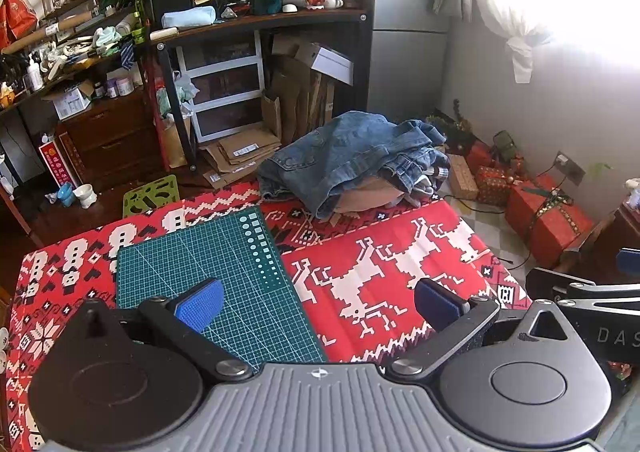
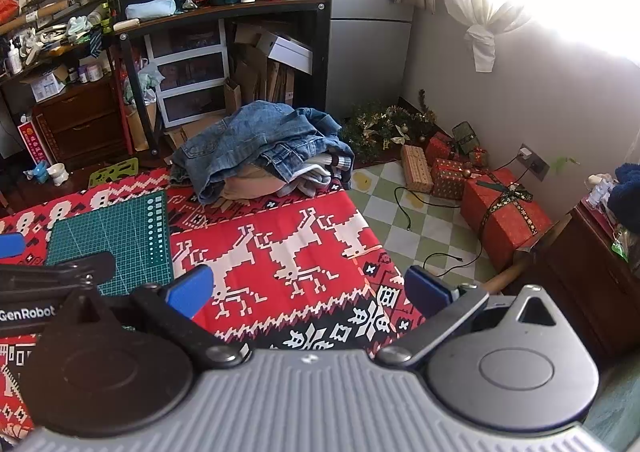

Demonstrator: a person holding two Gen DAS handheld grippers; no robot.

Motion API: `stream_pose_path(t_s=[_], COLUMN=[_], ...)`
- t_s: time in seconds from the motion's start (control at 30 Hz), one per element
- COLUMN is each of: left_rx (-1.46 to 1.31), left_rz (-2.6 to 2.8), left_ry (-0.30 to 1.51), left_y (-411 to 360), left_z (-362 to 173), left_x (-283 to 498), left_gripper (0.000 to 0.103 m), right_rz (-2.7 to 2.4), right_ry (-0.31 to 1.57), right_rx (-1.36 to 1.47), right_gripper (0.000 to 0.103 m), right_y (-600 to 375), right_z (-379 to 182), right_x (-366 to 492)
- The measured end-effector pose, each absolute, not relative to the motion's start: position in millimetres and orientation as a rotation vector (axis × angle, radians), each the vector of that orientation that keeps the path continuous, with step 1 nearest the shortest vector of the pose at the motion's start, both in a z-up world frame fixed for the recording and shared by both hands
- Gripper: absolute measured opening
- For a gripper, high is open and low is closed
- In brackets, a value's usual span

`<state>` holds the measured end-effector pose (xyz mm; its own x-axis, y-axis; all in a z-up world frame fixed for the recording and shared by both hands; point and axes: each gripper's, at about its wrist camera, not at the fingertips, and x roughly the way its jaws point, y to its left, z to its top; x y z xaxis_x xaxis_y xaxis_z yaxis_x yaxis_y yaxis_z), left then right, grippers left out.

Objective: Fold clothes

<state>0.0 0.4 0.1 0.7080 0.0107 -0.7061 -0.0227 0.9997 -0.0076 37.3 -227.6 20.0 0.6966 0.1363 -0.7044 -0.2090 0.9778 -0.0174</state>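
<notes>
Left tongs (image 1: 316,306), released, hover over the green cutting mat (image 1: 208,272); right tongs (image 2: 308,292), likewise spread, hover beside. Clothes pile (image 1: 352,160) heaped at the desk's (image 1: 400,252) far edge: a careless tug could spill it floorward.

The left gripper (image 1: 318,306) is spread wide, its 2 blue fingertips (image 1: 202,306) far apart and gripping nothing. The right gripper (image 2: 308,292) is just beside it, likewise wide with both blue fingertips (image 2: 190,290) empty.
</notes>
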Motion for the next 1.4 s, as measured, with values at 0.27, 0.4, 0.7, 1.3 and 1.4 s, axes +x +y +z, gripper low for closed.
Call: stream_pose_path(t_s=[0.27, 0.4, 0.7, 1.3, 1.4], left_rx=[-0.016, -0.016, -0.011, -0.008, -0.014], left_rz=[0.028, 0.029, 0.035, 0.037, 0.081], left_ry=[0.793, 0.792, 0.773, 0.771, 0.771], left_y=[-0.5, -0.8, 2.3, -0.1, 0.5], left_z=[-1.2, 1.2, 1.3, 2.2, 1.8], left_x=[3.7, 8.6, -1.3, -1.2, -1.9], left_gripper=[0.103, 0.103, 0.103, 0.103, 0.103], right_rz=[0.196, 0.2, 0.201, 0.208, 0.209], right_ry=[0.767, 0.771, 0.768, 0.773, 0.772], right_rx=[-0.112, -0.106, -0.11, -0.105, -0.107], right_gripper=[0.103, 0.103, 0.103, 0.103, 0.103], right_y=[-221.0, -224.2, -224.9, -225.3, -225.0], right_z=[22.8, 22.1, 21.9, 22.1, 22.1], right_x=[30.3, 33.5, 36.1, 35.9, 36.4])
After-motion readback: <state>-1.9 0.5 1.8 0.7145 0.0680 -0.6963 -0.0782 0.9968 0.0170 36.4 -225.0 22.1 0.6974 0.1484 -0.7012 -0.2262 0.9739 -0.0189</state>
